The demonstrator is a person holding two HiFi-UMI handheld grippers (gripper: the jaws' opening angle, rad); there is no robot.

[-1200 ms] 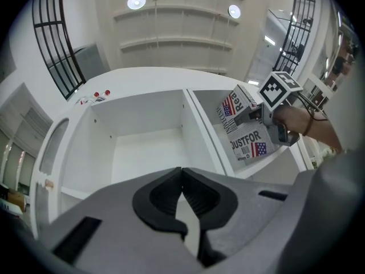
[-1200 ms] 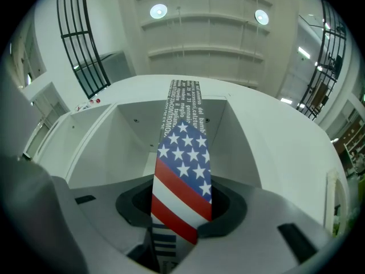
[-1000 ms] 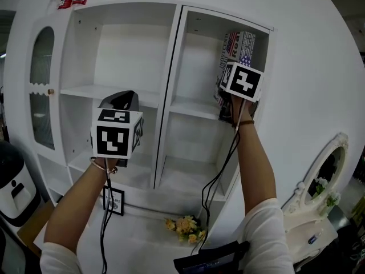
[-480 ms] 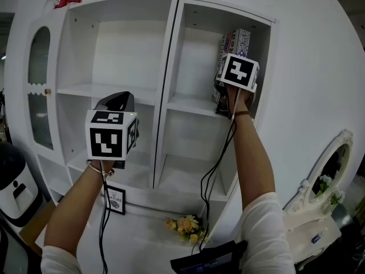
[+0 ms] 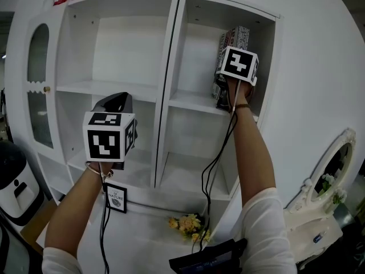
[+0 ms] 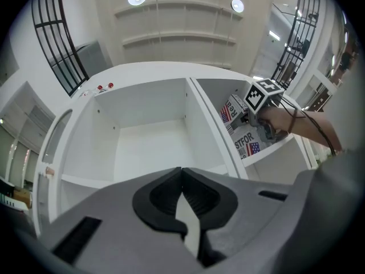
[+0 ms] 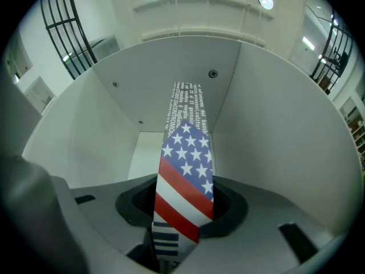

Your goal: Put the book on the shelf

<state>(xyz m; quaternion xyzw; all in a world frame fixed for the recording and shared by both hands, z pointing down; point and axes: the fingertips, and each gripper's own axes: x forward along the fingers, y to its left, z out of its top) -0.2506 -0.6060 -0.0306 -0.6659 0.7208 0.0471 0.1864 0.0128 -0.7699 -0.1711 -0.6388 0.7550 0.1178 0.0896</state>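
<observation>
R gripper (image 7: 181,213) clamped on book (image 7: 185,170) w/ flag cover, book inside upper-R compartment of white shelf (image 5: 171,67), L gripper (image 6: 182,196) jaws together, empty, facing upper-L compartment

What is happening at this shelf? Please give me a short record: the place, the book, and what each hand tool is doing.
place: white shelf
book: upright, stars and stripes on its edge, inside the top right compartment
right gripper: closed on the book
left gripper: closed, empty, held in front of the left compartments
stage: book not yet let go
</observation>
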